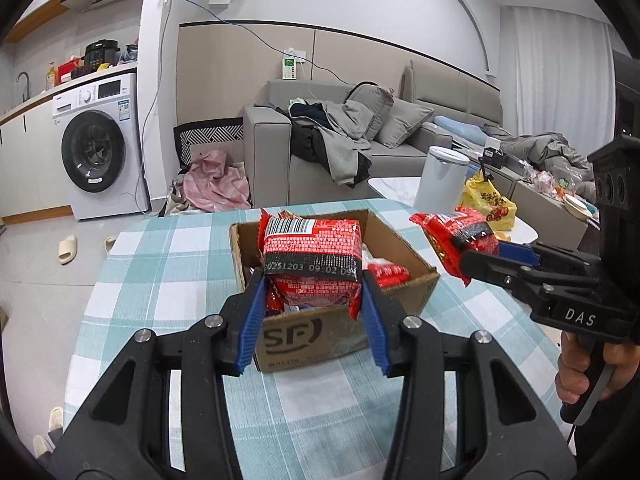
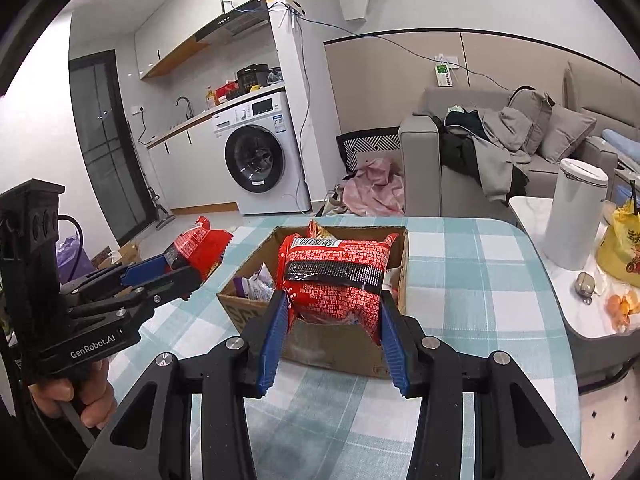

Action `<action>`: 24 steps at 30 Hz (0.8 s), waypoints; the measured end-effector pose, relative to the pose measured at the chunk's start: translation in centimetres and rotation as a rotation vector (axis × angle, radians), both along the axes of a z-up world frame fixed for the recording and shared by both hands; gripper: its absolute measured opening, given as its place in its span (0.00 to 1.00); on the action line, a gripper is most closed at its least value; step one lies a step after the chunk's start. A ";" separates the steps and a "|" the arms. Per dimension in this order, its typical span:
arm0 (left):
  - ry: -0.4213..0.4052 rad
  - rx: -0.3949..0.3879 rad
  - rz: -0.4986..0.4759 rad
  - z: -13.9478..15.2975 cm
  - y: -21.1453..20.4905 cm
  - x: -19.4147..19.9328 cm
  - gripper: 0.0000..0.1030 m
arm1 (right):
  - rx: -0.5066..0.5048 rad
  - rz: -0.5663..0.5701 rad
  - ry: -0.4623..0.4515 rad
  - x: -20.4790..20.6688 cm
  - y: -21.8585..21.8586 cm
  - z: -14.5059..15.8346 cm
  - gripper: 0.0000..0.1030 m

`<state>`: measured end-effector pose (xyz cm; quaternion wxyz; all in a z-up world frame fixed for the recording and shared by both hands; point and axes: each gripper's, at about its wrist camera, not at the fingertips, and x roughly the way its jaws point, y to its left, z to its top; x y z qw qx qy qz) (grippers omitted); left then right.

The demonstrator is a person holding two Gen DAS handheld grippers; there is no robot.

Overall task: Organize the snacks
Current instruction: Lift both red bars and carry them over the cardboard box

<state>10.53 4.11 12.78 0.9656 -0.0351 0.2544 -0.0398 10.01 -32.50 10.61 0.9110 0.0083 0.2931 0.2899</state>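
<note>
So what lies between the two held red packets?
In the left wrist view, the cardboard box's open right corner and checked tablecloth separate the left packet from the right packet.

A lived-in home, open-plan. Ahead beyond the checked tablecloth (image 1: 168, 264): grey sofa (image 1: 272, 148) heaped with clothes (image 1: 340, 140). Ahead to the left: washing machine (image 1: 98, 148) under a kitchen counter (image 2: 216, 110) with tap (image 2: 185, 103), range hood (image 2: 236, 24) above.
</note>
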 end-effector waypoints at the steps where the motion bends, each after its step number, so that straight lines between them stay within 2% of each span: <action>1: 0.000 0.003 0.002 0.1 0.0 0.2 0.41 | 0.001 0.000 0.000 0.2 0.1 0.0 0.44; 11: 0.004 0.007 0.027 0.2 0.9 4.1 0.41 | 0.015 -0.007 0.015 2.9 0.9 -0.4 0.44; 24: 0.025 0.007 0.035 -1.5 1.3 8.8 0.41 | 0.029 -0.027 0.026 5.5 1.5 -0.8 0.44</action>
